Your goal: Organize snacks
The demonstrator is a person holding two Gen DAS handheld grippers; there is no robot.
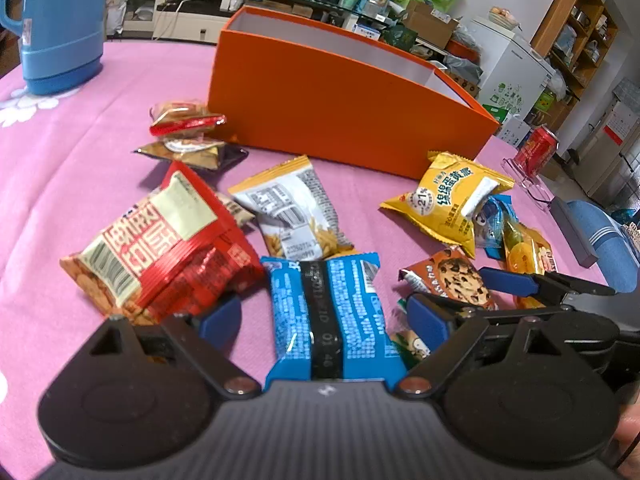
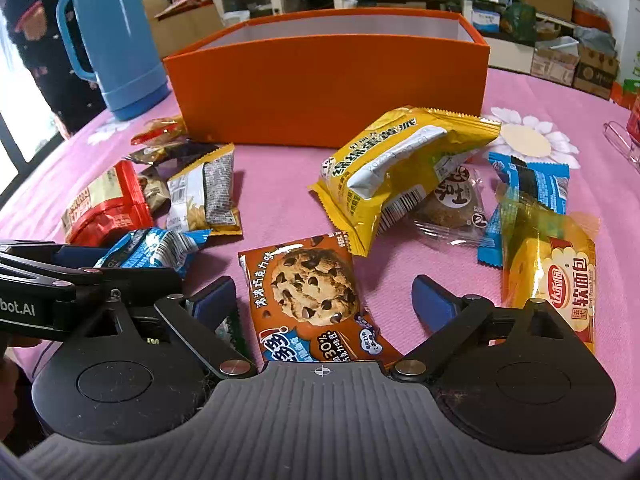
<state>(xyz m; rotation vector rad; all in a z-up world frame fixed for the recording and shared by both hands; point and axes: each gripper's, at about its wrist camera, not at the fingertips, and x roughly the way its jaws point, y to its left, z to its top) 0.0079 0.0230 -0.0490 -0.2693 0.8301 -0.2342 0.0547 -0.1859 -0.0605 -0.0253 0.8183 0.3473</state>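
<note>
An open orange box (image 1: 340,108) stands at the back of the pink table; it also shows in the right wrist view (image 2: 328,88). Snack packets lie in front of it. My left gripper (image 1: 324,320) is open, its jaws on either side of a blue packet (image 1: 332,320). My right gripper (image 2: 324,304) is open, its jaws on either side of a brown chocolate-chip cookie packet (image 2: 312,296). A red packet (image 1: 160,256), a white-and-yellow packet (image 1: 292,212) and a yellow cake packet (image 2: 396,172) lie nearby. The other gripper's fingers (image 1: 520,284) show at right.
A blue thermos jug (image 1: 60,24) stands at the table's back left. A red can (image 1: 536,148) and clear glasses (image 1: 528,176) sit at the far right. A yellow bread packet (image 2: 556,272) and a clear-wrapped pastry (image 2: 456,208) lie right of the cookie packet.
</note>
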